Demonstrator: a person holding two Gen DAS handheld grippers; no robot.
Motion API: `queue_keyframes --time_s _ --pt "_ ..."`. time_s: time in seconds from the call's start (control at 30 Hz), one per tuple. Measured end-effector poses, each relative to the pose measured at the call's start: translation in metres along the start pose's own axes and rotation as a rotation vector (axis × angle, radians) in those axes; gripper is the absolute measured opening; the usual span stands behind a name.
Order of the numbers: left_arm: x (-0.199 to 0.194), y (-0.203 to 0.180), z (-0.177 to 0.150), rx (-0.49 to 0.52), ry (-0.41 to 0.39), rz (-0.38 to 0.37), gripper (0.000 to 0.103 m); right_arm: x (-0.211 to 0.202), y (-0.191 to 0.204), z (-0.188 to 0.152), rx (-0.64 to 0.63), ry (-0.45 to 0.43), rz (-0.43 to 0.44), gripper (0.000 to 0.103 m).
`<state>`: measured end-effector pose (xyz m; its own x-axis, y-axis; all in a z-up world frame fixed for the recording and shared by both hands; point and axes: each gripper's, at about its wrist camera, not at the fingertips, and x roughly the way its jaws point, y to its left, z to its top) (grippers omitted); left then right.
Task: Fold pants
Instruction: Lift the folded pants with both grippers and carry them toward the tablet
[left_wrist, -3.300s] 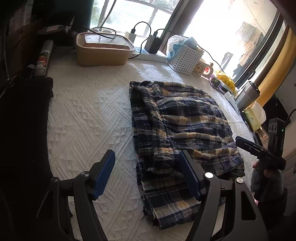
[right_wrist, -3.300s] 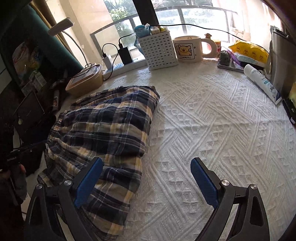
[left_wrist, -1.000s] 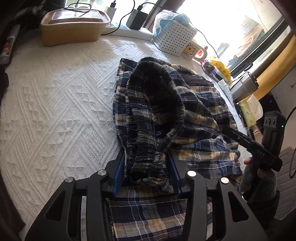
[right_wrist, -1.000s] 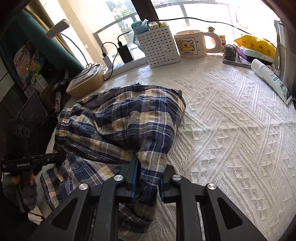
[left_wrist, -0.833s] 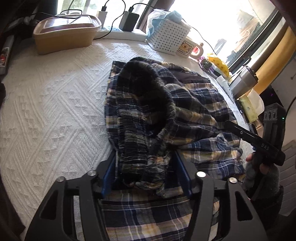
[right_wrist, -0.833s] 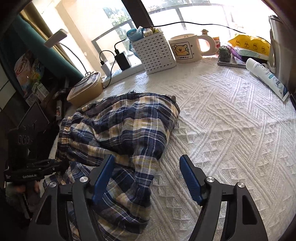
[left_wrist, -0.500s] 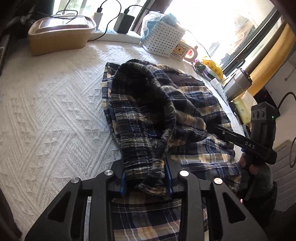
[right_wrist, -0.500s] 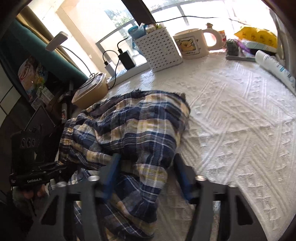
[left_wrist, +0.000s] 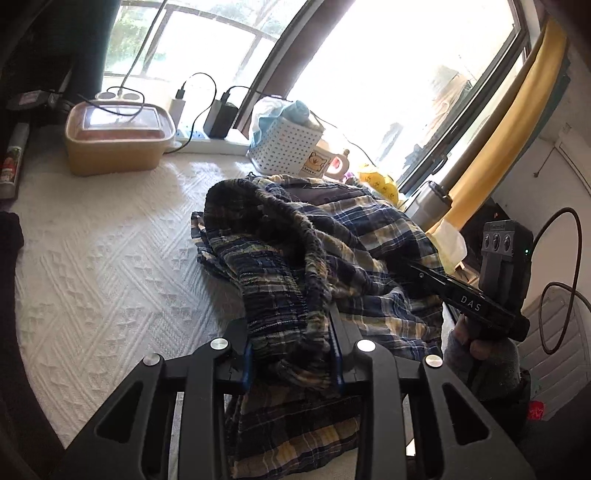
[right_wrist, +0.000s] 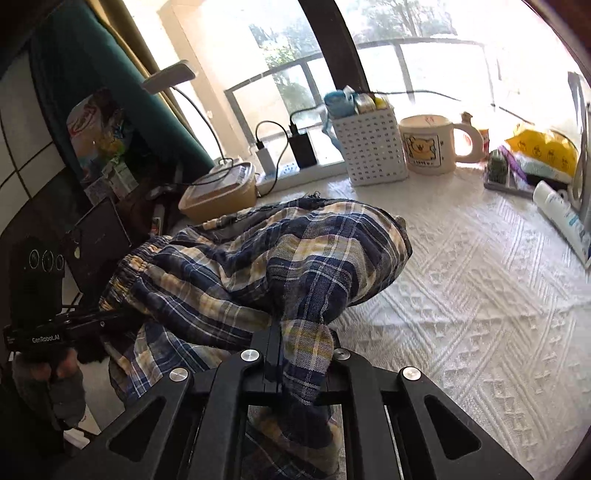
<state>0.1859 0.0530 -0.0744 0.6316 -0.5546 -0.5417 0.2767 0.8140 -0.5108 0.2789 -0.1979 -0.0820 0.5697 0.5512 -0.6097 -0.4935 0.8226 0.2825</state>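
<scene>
Both grippers raised since half a second ago, plaid cloth lifted with them off the white textured tablecloth (left_wrist: 92, 266). Left gripper (left_wrist: 291, 354) clamped on the gathered elastic waistband of the pants (left_wrist: 295, 258), thick bunch filling the gap between the blue pads. Right gripper (right_wrist: 295, 350) jaws just closing, now pinched nearly together on a thin fold of the pants (right_wrist: 280, 266) at the opposite edge. Garment bulging upward between the two grips, lower part hanging at the near table edge, far part still on the cloth. Beyond: tan lidded container (left_wrist: 118, 140), white perforated basket (right_wrist: 369, 147), bear mug (right_wrist: 428, 144), white tube (right_wrist: 561, 218) at right.
</scene>
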Motion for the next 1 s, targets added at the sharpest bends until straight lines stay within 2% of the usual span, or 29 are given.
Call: queue_keyframes --time_s 0.17,0.37,0.67,1.0 --pt "-0.022 -0.002 0.013 0.002 -0.056 -0.031 0.029 -0.025 0.019 0.026 -0.061 -0.068 -0.002 0.008" --pt "-0.063 -0.007 0.023 0.039 -0.136 -0.018 0.029 -0.04 0.043 0.047 -0.106 -0.114 0.015 0.008" --pt "-0.133 0.008 0.023 0.057 -0.255 0.071 0.029 -0.037 0.101 0.069 -0.171 -0.145 0.104 0.008" --pt "-0.213 0.075 0.007 -0.012 -0.348 0.211 0.029 0.014 0.198 0.092 -0.265 -0.108 0.244 0.008"
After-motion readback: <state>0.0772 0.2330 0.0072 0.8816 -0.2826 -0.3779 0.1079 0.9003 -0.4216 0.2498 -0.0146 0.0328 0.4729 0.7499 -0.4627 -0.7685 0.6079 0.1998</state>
